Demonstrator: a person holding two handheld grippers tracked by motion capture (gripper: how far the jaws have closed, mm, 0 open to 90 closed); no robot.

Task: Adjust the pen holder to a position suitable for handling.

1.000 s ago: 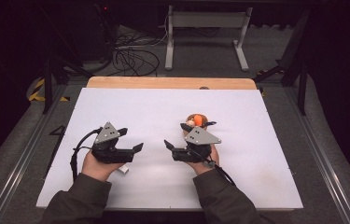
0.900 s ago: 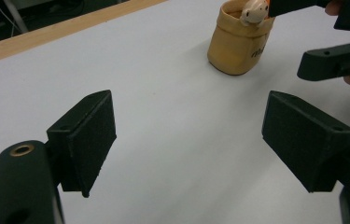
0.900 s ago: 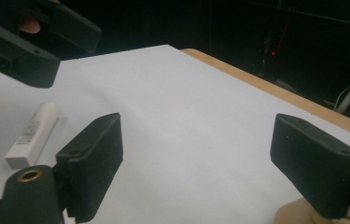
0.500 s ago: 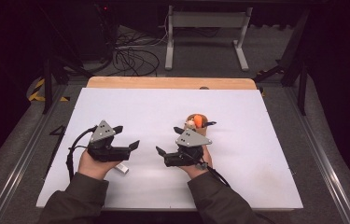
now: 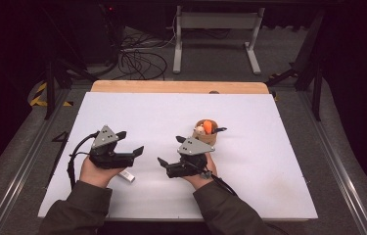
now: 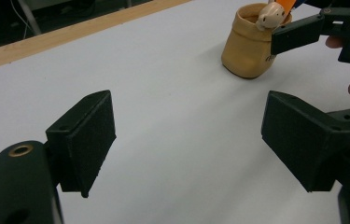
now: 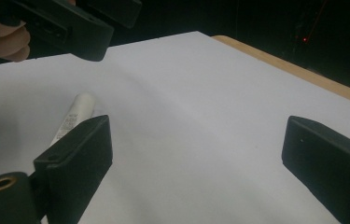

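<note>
My left tool [image 5: 133,149] stands wide open with nothing between its pads, pointing across the white table [image 5: 269,186] toward my right hand. From its own camera the two black pads [image 6: 86,140] frame bare table, and beyond them sits a small tan pot [image 6: 249,49] with a pale, rounded piece and something orange poking out of its top. The tip of my other tool crosses in front of that pot's rim there.

My right tool [image 5: 167,168] is open too; its jaws have just been spreading, and nothing lies between them. It points left toward my left hand, low over the table. In the high view the pot [image 5: 205,134] stands just behind my right hand [image 5: 198,171], close to it, though I cannot tell whether the two touch.

A short white tube [image 7: 74,116] lies flat on the table, just beside the left pad in the right gripper view. In the high view it [image 5: 127,176] peeks out below my left hand [image 5: 95,171]. It may carry a printed label, but the print is too blurred to read. Neither tool touches it.
</note>
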